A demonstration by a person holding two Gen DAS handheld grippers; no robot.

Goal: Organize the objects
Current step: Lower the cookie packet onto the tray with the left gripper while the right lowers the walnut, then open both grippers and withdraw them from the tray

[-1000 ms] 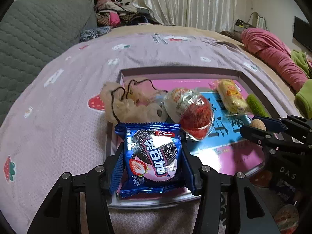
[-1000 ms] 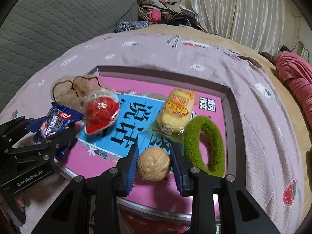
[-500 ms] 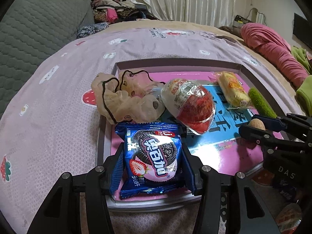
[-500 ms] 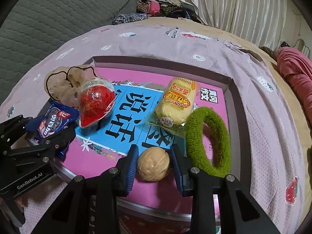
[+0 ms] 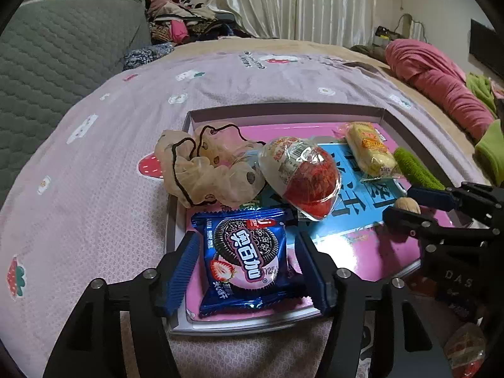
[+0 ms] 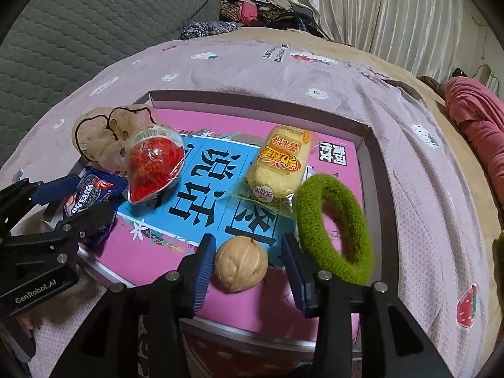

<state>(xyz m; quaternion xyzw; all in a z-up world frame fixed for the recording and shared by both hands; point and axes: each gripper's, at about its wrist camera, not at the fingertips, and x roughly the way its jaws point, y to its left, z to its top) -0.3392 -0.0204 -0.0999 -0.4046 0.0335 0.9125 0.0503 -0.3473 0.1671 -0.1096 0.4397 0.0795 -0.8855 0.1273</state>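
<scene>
A pink shallow box (image 5: 283,113) (image 6: 362,145) lies on the bed. My left gripper (image 5: 247,252) is open around a blue Oreo packet (image 5: 245,258) that rests in the box's near left corner. My right gripper (image 6: 249,252) is open around a walnut (image 6: 241,263) that rests on the box floor. The box also holds a beige scrunchie (image 5: 204,170), a red wrapped snack (image 5: 305,176) (image 6: 154,163), a yellow wrapped cake (image 6: 278,163) and a green scrunchie (image 6: 334,230).
The box sits on a lilac bedspread (image 5: 94,157). A grey quilted headboard (image 5: 47,53) stands at the left. Pink bedding (image 5: 441,88) and clothes lie at the far side. More wrapped snacks (image 5: 463,349) lie near the box's front right.
Both grippers have opened: the Oreo packet and the walnut now rest in the box with gaps beside the fingers. Both grippers came lower and closer to the box.
</scene>
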